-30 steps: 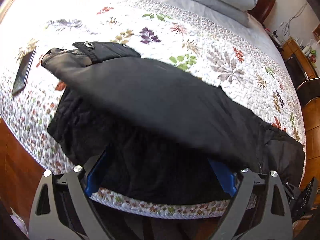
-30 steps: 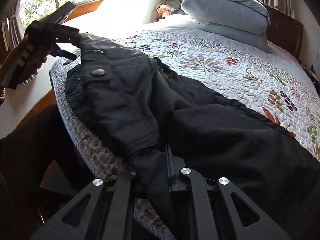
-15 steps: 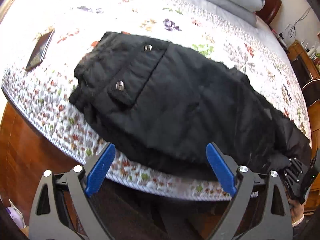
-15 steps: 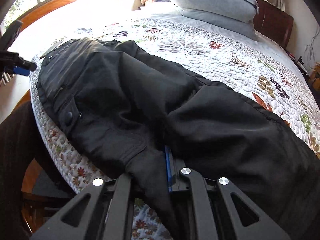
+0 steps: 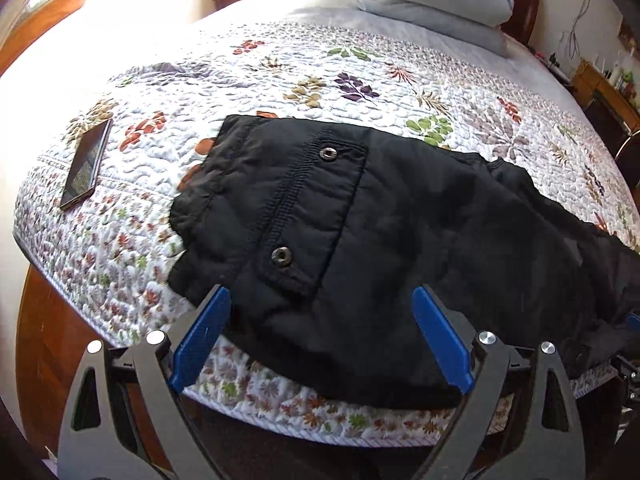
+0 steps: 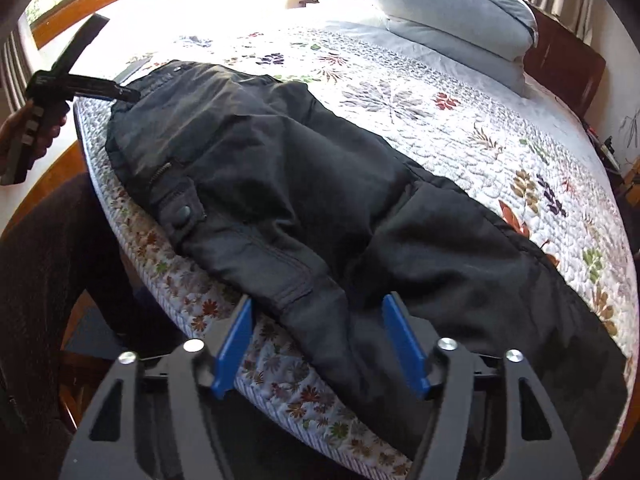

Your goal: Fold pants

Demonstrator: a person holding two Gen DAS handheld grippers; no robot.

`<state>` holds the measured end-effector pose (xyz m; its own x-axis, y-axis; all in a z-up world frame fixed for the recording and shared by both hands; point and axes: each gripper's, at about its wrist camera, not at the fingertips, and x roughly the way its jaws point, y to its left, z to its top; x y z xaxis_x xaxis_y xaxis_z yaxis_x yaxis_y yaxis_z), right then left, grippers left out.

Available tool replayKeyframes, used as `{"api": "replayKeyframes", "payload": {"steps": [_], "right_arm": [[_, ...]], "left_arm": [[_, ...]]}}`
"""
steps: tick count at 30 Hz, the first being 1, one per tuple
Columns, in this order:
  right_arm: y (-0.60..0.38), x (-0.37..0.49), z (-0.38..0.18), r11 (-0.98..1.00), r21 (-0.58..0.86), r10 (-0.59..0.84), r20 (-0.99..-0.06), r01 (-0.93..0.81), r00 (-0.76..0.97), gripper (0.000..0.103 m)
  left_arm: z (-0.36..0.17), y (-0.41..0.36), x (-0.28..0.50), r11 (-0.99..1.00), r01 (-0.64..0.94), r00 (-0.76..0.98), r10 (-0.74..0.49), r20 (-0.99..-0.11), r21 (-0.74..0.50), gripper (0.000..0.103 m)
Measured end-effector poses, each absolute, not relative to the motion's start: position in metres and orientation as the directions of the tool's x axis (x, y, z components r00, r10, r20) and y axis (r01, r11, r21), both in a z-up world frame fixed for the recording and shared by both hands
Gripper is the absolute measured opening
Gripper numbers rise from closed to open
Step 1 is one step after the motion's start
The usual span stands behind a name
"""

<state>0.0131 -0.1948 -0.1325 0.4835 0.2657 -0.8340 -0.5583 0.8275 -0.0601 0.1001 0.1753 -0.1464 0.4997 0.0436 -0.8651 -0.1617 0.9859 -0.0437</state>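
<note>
The pants (image 5: pixel 380 240) are laid along the bed's (image 5: pixel 280 72) near edge, left tongs (image 5: pixel 320 336) released, right tongs (image 6: pixel 320 340) opening around a leg; regripping is needed next

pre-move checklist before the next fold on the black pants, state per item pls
1. Left gripper free of cloth: ok, jaws wide apart, nothing pinched.
2. Right gripper released: ok, jaws opening; a fold of the pants lies between the blue pads, not pressed.
3. Pants folded lengthwise, lying on the quilt: ok, though the near edge hangs over the bed's edge.
4. Waistband end lined up: cannot tell, layers look bunched.
5. Phone clear of the fold: ok, beside the waistband end, apart from the cloth.
6. Cuff end in view: not ok, runs out of both frames.
</note>
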Motion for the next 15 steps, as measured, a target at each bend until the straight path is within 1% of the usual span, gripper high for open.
{"api": "replayKeyframes", "payload": {"steps": [2,4,6,9,12,15], "right_arm": [[-0.181,0.011,-0.11,0.814,-0.037,0.323,-0.801,-0.579,0.504,0.073],[-0.151,0.014,-0.089,0.778,0.006,0.415,-0.755,-0.628,0.507,0.073],[-0.105,0.017,-0.075,0.721,0.027,0.507,-0.702,-0.693,0.5,0.073],[-0.026,0.023,-0.07,0.645,0.029,0.594,-0.648,-0.764,0.477,0.073],[0.053,0.029,-0.083,0.581,0.005,0.633,-0.632,-0.814,0.448,0.073],[0.109,0.03,-0.112,0.523,-0.008,0.629,-0.671,-0.852,0.393,0.073]], "left_arm": [[-0.134,0.193,0.08,0.977,-0.207,0.534,0.074,-0.842,-0.045,0.092],[-0.123,0.212,0.066,0.959,-0.282,0.552,0.151,-0.82,-0.013,0.094],[-0.112,0.231,0.055,0.937,-0.349,0.566,0.217,-0.795,0.007,0.094],[-0.094,0.255,0.039,0.897,-0.441,0.597,0.275,-0.753,-0.023,0.094],[-0.086,0.277,0.028,0.869,-0.483,0.618,0.249,-0.746,-0.109,0.095],[-0.088,0.296,0.017,0.845,-0.505,0.628,0.219,-0.747,-0.177,0.095]]}}
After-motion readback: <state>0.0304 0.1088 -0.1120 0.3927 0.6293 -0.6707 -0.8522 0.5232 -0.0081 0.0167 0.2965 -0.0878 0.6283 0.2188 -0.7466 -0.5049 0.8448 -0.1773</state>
